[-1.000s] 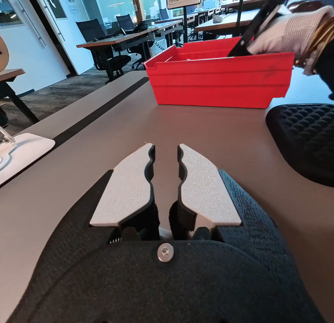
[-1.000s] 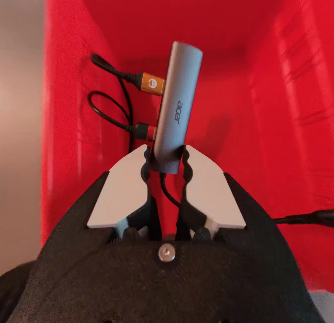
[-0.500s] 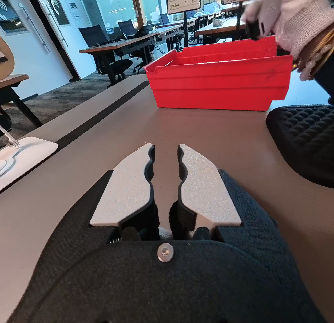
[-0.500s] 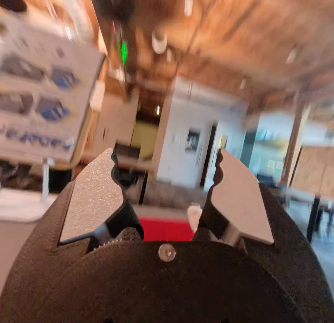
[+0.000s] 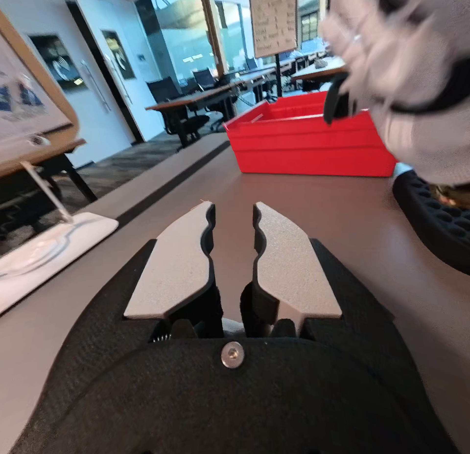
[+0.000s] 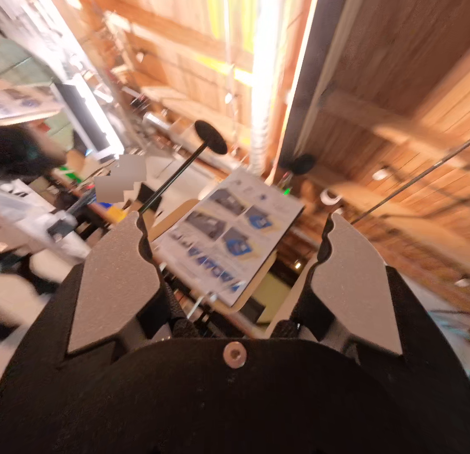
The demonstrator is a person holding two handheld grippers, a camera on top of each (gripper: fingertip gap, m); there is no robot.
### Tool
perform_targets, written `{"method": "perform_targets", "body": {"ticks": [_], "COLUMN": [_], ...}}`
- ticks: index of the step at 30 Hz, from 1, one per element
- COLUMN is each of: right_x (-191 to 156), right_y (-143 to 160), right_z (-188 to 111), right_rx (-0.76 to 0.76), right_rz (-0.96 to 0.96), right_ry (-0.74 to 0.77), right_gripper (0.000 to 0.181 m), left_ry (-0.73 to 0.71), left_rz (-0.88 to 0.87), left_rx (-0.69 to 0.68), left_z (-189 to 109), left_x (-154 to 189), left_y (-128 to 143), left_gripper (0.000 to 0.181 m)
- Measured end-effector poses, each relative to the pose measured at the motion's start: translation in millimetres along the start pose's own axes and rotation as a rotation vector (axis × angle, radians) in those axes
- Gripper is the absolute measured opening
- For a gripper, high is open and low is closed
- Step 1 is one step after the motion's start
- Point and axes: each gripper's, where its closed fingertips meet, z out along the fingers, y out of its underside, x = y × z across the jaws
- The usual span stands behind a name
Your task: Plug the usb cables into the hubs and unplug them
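Two grippers, both empty. Left gripper (image 5: 233, 208): low over the brown table (image 5: 318, 213), its grey fingers (image 5: 178, 261) held a narrow gap apart with bare tabletop showing between them. Landmark: the red bin (image 5: 305, 147), standing on the table beyond the left gripper's tips. Right of the bin and nearer the camera, the edge of a black dimpled mat (image 5: 437, 228); well to the left of the bin, a white stand base (image 5: 50, 241) on a lighter strip of the table. A gloved hand (image 5: 407, 86), blurred, hangs above the bin's right end, grasping a black handle (image 5: 335, 103).

Right gripper (image 6: 235, 217): jaws spread wide, tilted upward toward a wooden ceiling (image 6: 381, 86) and a printed board (image 6: 229, 236) on a stand; the frame is motion-blurred and the bin does not show in it.

Hubs and USB cables: none can be made out in either view; the bin's interior is hidden behind its near wall.
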Motion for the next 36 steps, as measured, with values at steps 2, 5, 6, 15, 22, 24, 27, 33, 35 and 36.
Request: {"method": "perform_targets", "body": {"ticks": [2,5,6,15,22,24,27,33,35,36], "right_x": [-26,-51,-56,-31,-43,-48,-54,-59,-62,-63], "right_y": [28,65,76,107,115,115,115,116,118,119], "right_z": [5,4,2,-6,-9,-9,-9,-10,-11,-11], "right_rx": [-0.129,-0.281,-0.333,-0.467,-0.532,-0.536,-0.539,-0.541,-0.552,-0.555], "right_rz": [0.042,0.095,0.113,0.326,0.386,0.377,0.367,0.379,0.375,0.372], "right_ry": [-0.083,-0.186,-0.211,-0.119,-0.175,-0.198,-0.228,-0.251,-0.262,-0.268], "right_gripper": [0.131,0.134,0.135,0.136,0.136,0.136,0.136,0.136,0.136,0.135], "left_ry": [-0.065,-0.168,-0.195,-0.24,-0.569,-0.645,-0.643,-0.554,-0.547,-0.561], "left_rz": [0.027,0.048,0.04,0.1,0.09,0.119,0.138,0.378,0.369,0.366], "left_rx": [0.048,0.137,0.167,0.315,0.204,-0.023,-0.513,-1.219,-1.282,-1.318], "left_z": [-7,-24,-30,-107,-244,-270,-293,-315,-312,-313], "left_x": [-12,-35,-42,-70,-184,-226,-265,-283,-287,-291], "left_y": [-12,-33,-40,-131,-153,-119,-31,97,117,126], "left_gripper": [0.028,0.028,0.028,0.033,0.054,0.054,0.051,0.061,0.067,0.073]}}
